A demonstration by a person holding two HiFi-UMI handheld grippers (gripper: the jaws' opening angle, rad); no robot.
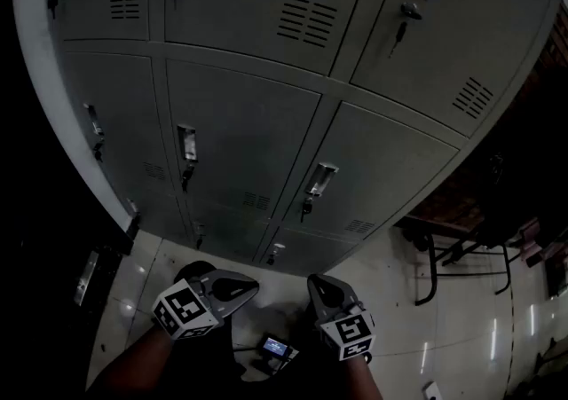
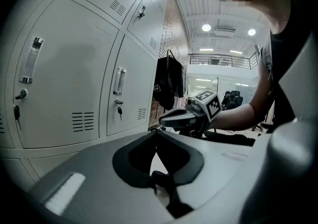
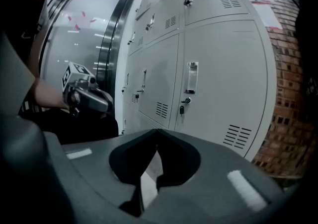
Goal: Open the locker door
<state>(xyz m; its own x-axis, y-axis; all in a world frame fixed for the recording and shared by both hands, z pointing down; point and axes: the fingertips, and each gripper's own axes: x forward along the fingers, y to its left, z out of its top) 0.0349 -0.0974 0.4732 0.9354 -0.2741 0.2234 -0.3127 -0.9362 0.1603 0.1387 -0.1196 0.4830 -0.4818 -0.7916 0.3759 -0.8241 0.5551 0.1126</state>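
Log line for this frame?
left gripper: shut, empty | right gripper: shut, empty | locker doors: closed, none touched

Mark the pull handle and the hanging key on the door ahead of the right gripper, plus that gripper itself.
pull handle (image 3: pixel 192 77), right gripper view, centre of the recessed plate.
key (image 3: pixel 182 110), right gripper view, its dark hanging head.
right gripper (image 1: pixel 316 285), head view, tips of its shut jaws.

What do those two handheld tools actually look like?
The left gripper and right gripper are smooth grey moulded shells, dark-edged, tapering toward the jaws. Each carries a white cube printed with black square markers. No cables show, and the forearms behind them are sleeveless.
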